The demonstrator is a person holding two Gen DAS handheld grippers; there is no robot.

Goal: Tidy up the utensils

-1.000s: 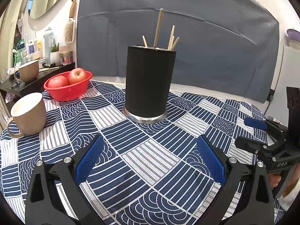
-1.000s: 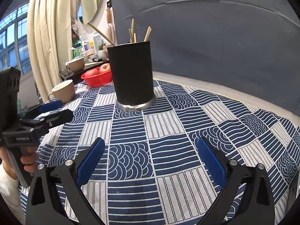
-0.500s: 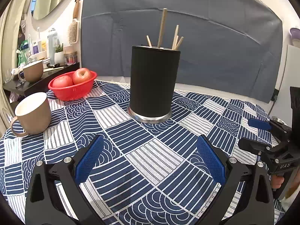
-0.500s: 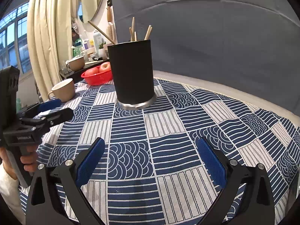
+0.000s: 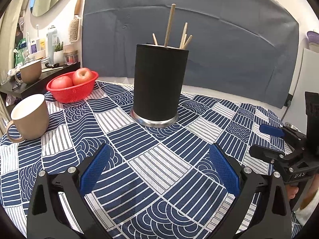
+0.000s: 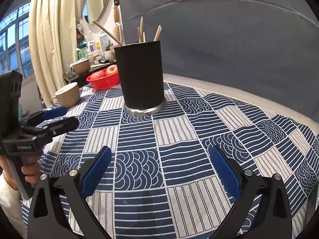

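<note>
Both the left gripper (image 5: 159, 167) and right gripper (image 6: 160, 169) hung spread and empty; the holder (image 5: 159, 81) hid the chopsticks' (image 5: 169, 24) lower ends.

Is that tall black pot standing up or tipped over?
Upright: the black pot stands on its silver base on the tablecloth, wooden sticks poking out.

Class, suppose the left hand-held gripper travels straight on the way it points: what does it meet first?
Most likely the black utensil holder, standing dead ahead of the open left hand-held gripper; only bare tablecloth lies between.
</note>
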